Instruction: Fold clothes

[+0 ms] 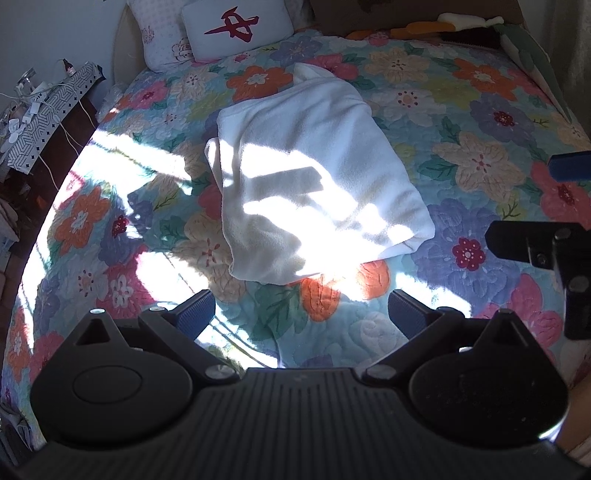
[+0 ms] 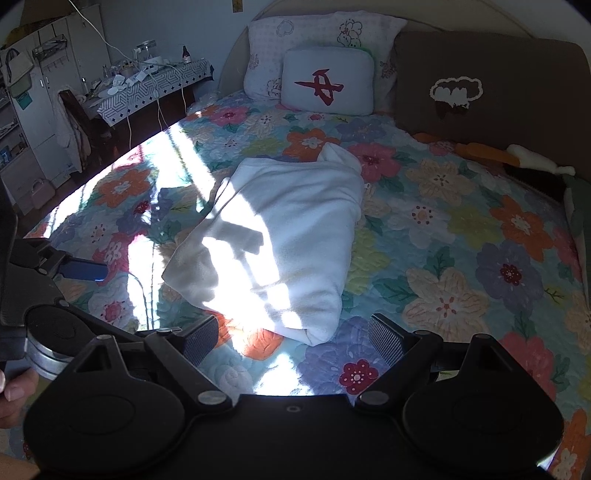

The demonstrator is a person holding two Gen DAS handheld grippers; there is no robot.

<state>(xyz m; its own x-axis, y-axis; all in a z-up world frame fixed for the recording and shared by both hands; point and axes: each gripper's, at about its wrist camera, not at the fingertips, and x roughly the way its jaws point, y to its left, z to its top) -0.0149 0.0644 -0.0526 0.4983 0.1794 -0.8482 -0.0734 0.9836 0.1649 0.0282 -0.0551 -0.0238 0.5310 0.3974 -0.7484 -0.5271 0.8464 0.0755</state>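
Setting: a bed (image 1: 461,122) covered by a quilt printed with large flowers in orange, pink, purple and yellow, with strong patches of sunlight across its near side.
Garment: a white fleece garment (image 1: 317,177) lies folded into a rough rectangle near the middle of the bed, flat on the quilt, partly in sun and partly in shadow. A small flap sticks up at its far end, toward the pillows.
Left gripper: the left gripper (image 1: 301,314) hovers above the quilt just short of the garment's near edge. Its fingers (image 1: 194,314) are spread wide and hold nothing.
Right gripper: the right gripper (image 2: 291,339) hovers over the quilt, with the garment's near corner reaching between its fingers (image 2: 386,339). The fingers are spread wide and empty; whether they touch the cloth cannot be told.
Grippers together: side by side, each showing at the edge of the other's view.
Hand: fingertips of a hand (image 2: 13,391) show at the left edge of the right wrist view, behind the left gripper.
Pillows: a white pillow with a red symbol (image 2: 327,83) leans at the head of the bed, in front of a pale floral pillow (image 2: 314,33). A brown cushion with a cloud shape (image 2: 491,85) stands to the right.
Beside the bed: a tabletop (image 2: 155,86) with a patterned cloth, cluttered with cables and bottles, stands at the left.
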